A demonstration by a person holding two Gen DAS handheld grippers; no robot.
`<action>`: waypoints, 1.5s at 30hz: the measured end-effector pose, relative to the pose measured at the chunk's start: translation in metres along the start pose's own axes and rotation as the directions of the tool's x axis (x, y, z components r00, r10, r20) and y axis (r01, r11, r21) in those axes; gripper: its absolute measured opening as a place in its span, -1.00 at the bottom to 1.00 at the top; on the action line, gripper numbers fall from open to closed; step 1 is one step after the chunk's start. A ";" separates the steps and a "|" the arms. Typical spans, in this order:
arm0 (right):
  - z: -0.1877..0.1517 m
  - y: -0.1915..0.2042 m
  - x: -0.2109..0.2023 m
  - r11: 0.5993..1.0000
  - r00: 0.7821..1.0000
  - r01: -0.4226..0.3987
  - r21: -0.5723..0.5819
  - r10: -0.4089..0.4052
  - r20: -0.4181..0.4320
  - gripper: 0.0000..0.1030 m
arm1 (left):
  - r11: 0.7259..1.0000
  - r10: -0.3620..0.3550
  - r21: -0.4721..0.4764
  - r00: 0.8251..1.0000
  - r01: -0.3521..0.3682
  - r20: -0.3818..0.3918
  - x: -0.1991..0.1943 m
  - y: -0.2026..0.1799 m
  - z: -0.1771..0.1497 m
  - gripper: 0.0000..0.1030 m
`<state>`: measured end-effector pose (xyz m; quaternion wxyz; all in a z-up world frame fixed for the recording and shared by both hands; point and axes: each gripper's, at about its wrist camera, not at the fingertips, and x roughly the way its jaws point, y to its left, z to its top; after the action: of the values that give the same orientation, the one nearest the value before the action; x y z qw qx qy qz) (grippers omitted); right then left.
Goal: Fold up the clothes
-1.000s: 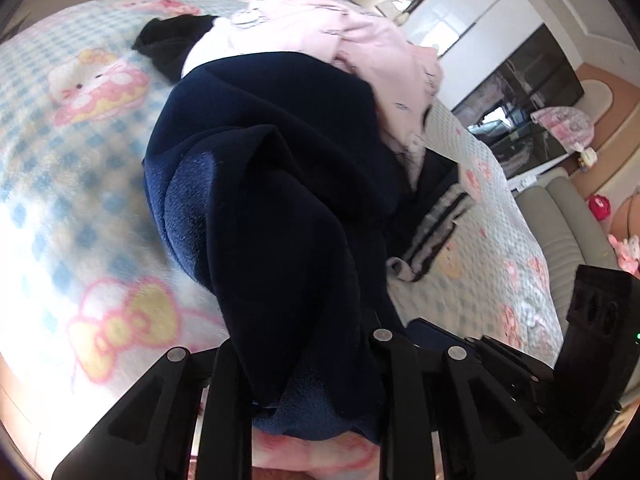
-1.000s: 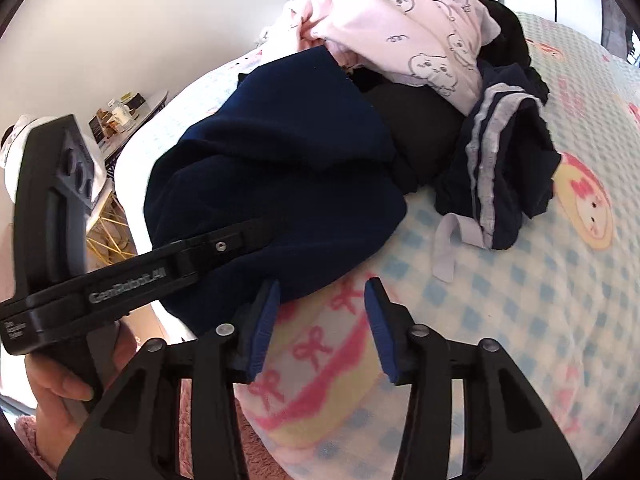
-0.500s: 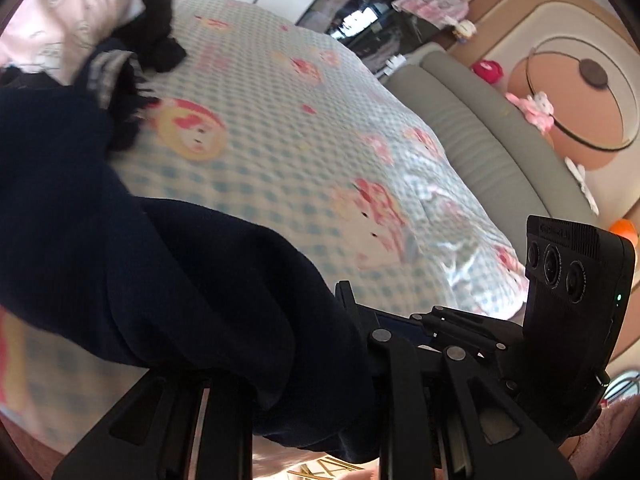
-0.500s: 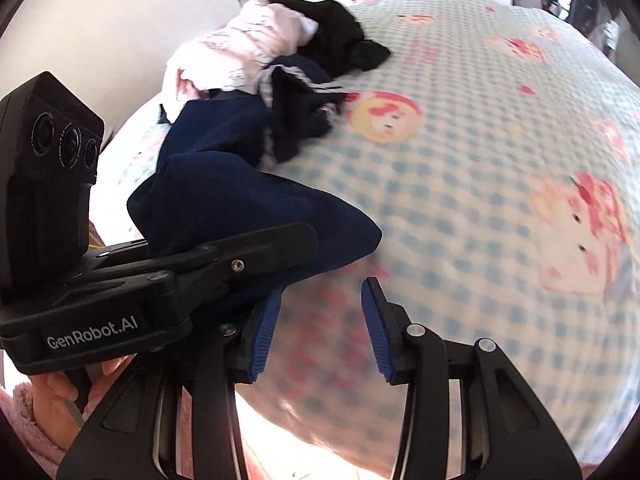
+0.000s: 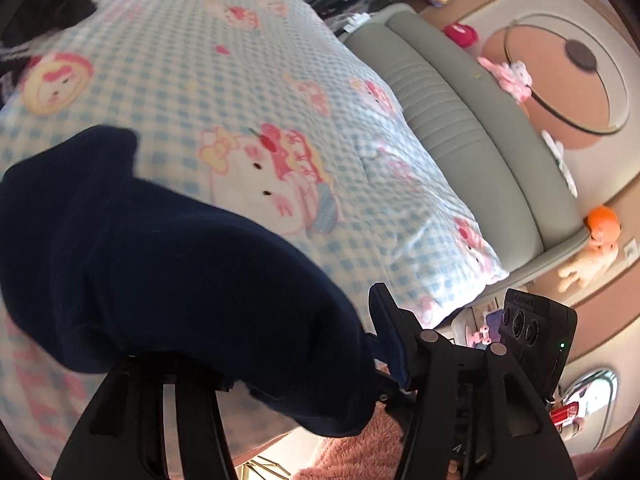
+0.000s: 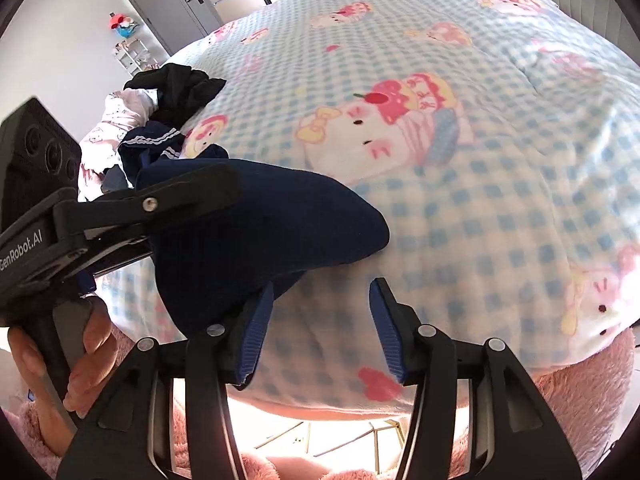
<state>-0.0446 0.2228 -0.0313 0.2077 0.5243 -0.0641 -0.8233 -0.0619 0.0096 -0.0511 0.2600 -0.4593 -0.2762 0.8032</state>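
Right wrist view: left gripper [image 6: 224, 188] clamped on bunched navy fleece garment [image 6: 280, 232] near checked blanket's [image 6: 500, 184] front edge; right gripper [image 6: 320, 332] gaping, empty. Risks: single-point hold, bunching, sliding off edge.

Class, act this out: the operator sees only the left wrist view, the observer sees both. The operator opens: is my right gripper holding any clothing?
Observer: No. The right gripper is open, with only blanket behind its gap.
Operator: What else needs folding?
Observer: A pink garment lies in the pile at the bed's far corner.
Operator: Who holds the left gripper?
Observer: A bare hand wraps its handle.
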 end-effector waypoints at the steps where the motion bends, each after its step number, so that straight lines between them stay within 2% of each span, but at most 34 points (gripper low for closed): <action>1: -0.004 -0.003 0.005 1.000 1.000 -0.008 -0.014 0.007 -0.019 0.20 | 1.000 0.024 -0.021 0.999 -0.023 0.029 -0.009 0.009 -0.004 0.15; 2: -0.007 -0.005 0.013 0.999 0.998 -0.025 -0.026 0.024 -0.050 0.28 | 0.998 0.048 -0.039 0.997 -0.046 0.054 -0.017 0.018 -0.008 0.17; 3: -0.010 -0.003 0.029 0.997 0.990 -0.073 -0.025 0.070 -0.119 0.42 | 0.997 0.074 -0.040 0.995 -0.071 0.068 -0.019 0.022 -0.008 0.20; 5: -0.015 0.005 0.057 0.982 0.956 -0.187 0.003 0.183 -0.229 0.42 | 0.992 0.126 -0.025 0.987 -0.125 0.100 -0.025 0.024 -0.006 0.21; 7: -0.021 0.023 0.075 0.960 0.929 -0.278 -0.001 0.269 -0.254 0.41 | 0.985 0.174 -0.003 0.976 -0.175 0.132 -0.031 0.020 -0.003 0.21; 9: -0.025 0.041 0.089 0.953 0.916 -0.301 -0.020 0.283 -0.283 0.41 | 0.984 0.177 0.009 0.976 -0.179 0.126 -0.032 0.018 -0.005 0.21; 12: -0.020 0.058 0.083 0.921 0.895 -0.388 -0.024 0.370 -0.249 0.41 | 0.977 0.209 0.032 0.974 -0.213 0.093 -0.027 0.019 -0.018 0.21; 14: -0.012 0.062 0.071 0.932 0.923 -0.356 -0.065 0.339 -0.183 0.41 | 0.978 0.205 0.030 0.977 -0.207 0.055 -0.021 0.022 -0.027 0.30; 15: -0.009 0.059 0.067 0.944 0.940 -0.321 -0.077 0.307 -0.151 0.41 | 0.981 0.191 0.016 0.981 -0.191 0.031 -0.016 0.025 -0.031 0.43; 16: -0.006 0.055 0.065 0.952 0.950 -0.296 -0.076 0.285 -0.130 0.39 | 0.987 0.158 -0.020 0.987 -0.158 0.005 -0.009 0.030 -0.035 0.48; 18: -0.002 0.046 0.062 0.965 0.966 -0.250 -0.075 0.243 -0.091 0.30 | 0.991 0.102 -0.082 0.994 -0.104 -0.029 0.003 0.039 -0.044 0.44; 20: -0.003 0.041 0.064 0.968 0.969 -0.237 -0.086 0.230 -0.087 0.11 | 0.993 0.105 -0.054 0.994 -0.106 -0.021 0.011 0.036 -0.049 0.18; 21: -0.005 0.042 0.065 0.968 0.970 -0.235 -0.091 0.227 -0.090 -0.07 | 0.993 0.112 -0.021 0.993 -0.113 -0.019 0.014 0.030 -0.049 -0.25; 22: -0.006 0.043 0.065 0.968 0.970 -0.233 -0.097 0.224 -0.089 -0.19 | 0.993 0.120 0.017 0.993 -0.120 -0.020 0.016 0.020 -0.047 -0.36; 24: -0.004 0.041 0.059 0.973 0.977 -0.212 -0.093 0.208 -0.051 -0.24 | 0.990 0.108 0.097 0.994 -0.106 -0.016 0.019 -0.006 -0.036 -0.46; 26: 0.001 0.028 0.042 0.977 0.979 -0.201 -0.071 0.203 0.024 -0.23 | 0.981 0.073 0.180 0.997 -0.070 -0.008 0.020 -0.036 -0.021 -0.49; 29: 0.010 0.002 -0.003 0.977 0.959 -0.213 -0.003 0.210 0.192 -0.06 | 0.959 -0.035 0.281 0.999 0.029 0.017 0.010 -0.088 0.011 -0.55; 30: 0.017 -0.005 -0.022 0.973 0.944 -0.229 0.020 0.217 0.248 0.05 | 0.965 -0.051 0.258 0.998 0.038 0.044 0.001 -0.082 0.013 -0.59; 32: 0.029 -0.014 -0.056 0.962 0.909 -0.270 0.044 0.239 0.341 0.41 | 0.975 -0.082 0.213 0.992 0.060 0.097 -0.019 -0.071 0.015 -0.59; 33: 0.033 -0.016 -0.069 0.955 0.897 -0.292 0.045 0.257 0.361 0.57 | 0.979 -0.096 0.190 0.988 0.071 0.125 -0.028 -0.066 0.016 -0.59; 36: 0.038 -0.008 -0.090 0.940 0.866 -0.340 0.016 0.306 0.395 0.58 | 0.986 -0.134 0.124 0.969 0.110 0.207 -0.057 -0.049 0.020 -0.59; 37: 0.038 -0.002 -0.090 0.939 0.863 -0.343 0.000 0.316 0.394 0.58 | 0.987 -0.145 0.103 0.961 0.124 0.235 -0.066 -0.044 0.021 -0.59; 38: 0.036 0.003 -0.085 0.941 0.868 -0.337 -0.014 0.317 0.383 0.58 | 0.987 -0.155 0.082 0.952 0.138 0.263 -0.076 -0.039 0.022 -0.57; 39: 0.034 0.007 -0.076 0.947 0.882 -0.321 -0.019 0.306 0.359 0.58 | 0.989 -0.151 0.050 0.948 0.142 0.281 -0.082 -0.029 0.022 -0.53; 40: 0.031 0.009 -0.062 0.954 0.903 -0.299 -0.012 0.287 0.319 0.58 | 0.995 -0.091 -0.026 0.963 0.101 0.255 -0.076 0.000 0.013 -0.56; 42: 0.020 0.004 -0.034 0.964 0.941 -0.265 0.024 0.253 0.223 0.57 | 0.985 0.023 -0.173 0.982 0.010 0.189 -0.063 0.056 -0.005 -0.52; 43: 0.015 0.002 -0.019 0.967 0.953 -0.252 0.043 0.241 0.183 0.57 | 0.970 0.076 -0.238 0.985 -0.038 0.154 -0.057 0.082 -0.015 -0.41; 45: 0.005 -0.006 0.004 0.975 0.973 -0.212 0.064 0.204 0.110 0.57 | 0.937 0.164 -0.330 0.979 -0.116 0.122 -0.058 0.111 -0.042 -0.20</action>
<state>-0.0523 0.2267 -0.0341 0.2693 0.4789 -0.1603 -0.8200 -0.0174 -0.0998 -0.1100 0.1024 -0.4532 -0.3883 0.7958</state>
